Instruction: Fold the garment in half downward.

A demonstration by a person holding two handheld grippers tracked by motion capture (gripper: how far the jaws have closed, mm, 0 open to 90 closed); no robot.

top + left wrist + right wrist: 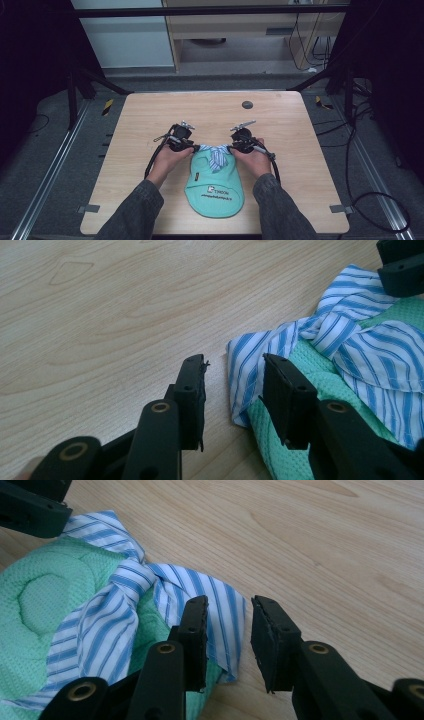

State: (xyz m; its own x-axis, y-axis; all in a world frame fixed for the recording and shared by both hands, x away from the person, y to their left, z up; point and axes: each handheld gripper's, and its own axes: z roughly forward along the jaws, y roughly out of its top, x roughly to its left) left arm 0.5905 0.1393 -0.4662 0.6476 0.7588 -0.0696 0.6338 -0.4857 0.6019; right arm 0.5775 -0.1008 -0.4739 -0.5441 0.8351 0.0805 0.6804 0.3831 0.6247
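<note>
With both grippers spread, the left gripper (232, 372) and right gripper (229, 615) each straddle a striped collar tip (245, 370) of the green bib (215, 187) near the table's (150, 115) centre; I judge pinching both tips evenly, close to the edge, works best.

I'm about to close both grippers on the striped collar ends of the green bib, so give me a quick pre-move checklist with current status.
1. Left gripper open: ok, a clear gap between its jaws.
2. Right gripper open: ok, its jaws stand apart.
3. Left striped collar end between the left jaws: ok, its edge lies in the gap, on the table.
4. Right striped collar end between the right jaws: ok, though its corner sits nearer the left jaw in the right gripper view.
5. Green bib flat on the wooden table: ok in the high view.
6. Knot in the striped fabric tight: cannot tell.
</note>
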